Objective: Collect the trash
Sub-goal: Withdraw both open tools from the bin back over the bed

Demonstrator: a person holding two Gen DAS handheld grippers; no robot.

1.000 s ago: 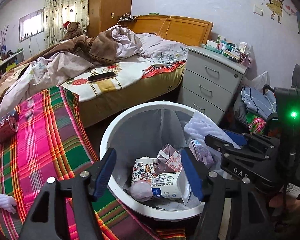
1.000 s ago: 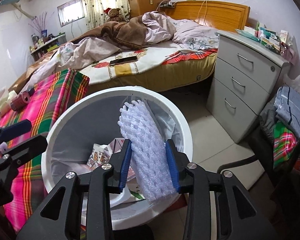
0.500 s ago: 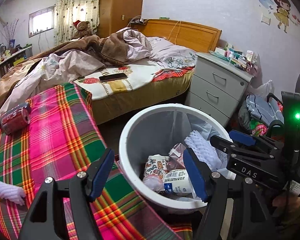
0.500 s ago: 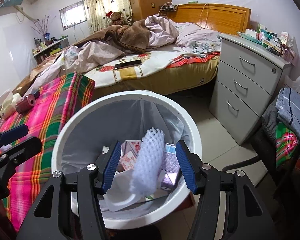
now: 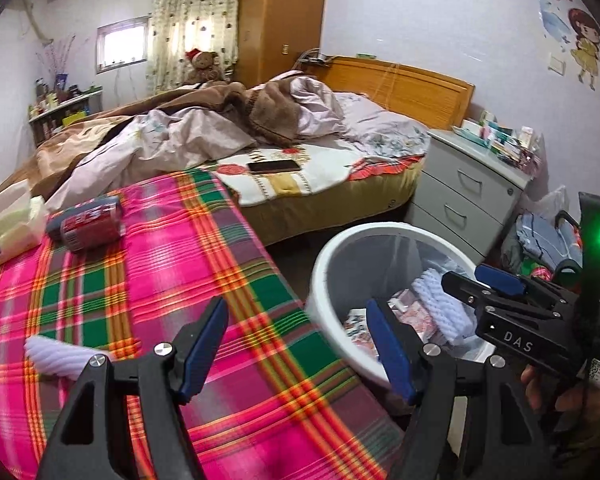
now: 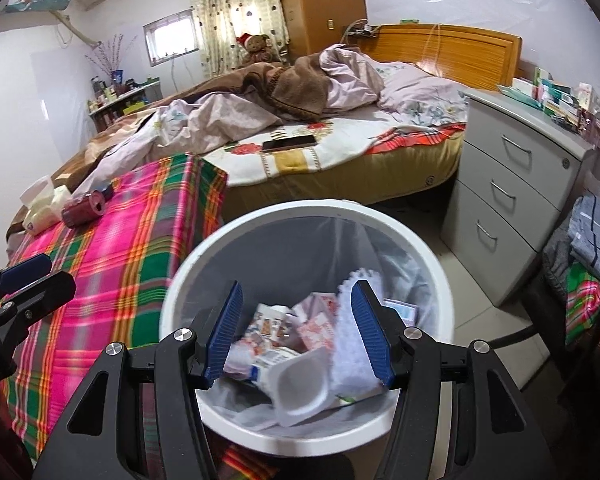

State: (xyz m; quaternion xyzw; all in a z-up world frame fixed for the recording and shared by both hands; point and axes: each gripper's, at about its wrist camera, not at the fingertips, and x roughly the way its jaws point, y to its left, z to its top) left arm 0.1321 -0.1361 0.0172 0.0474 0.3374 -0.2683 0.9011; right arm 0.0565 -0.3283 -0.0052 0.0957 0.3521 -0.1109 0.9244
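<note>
One bin; one can (crushed)

The right claw has let the foam net drop into the bin.

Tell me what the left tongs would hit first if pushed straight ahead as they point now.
Most likely the plaid blanket near its edge, just short of the white bin. The left tongs are open and empty; depth is hard to judge.

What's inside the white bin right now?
The bin holds a white foam net, a white cup lying on its side, printed cartons and wrappers, all over a clear liner. Anything beneath that pile is covered.
</note>
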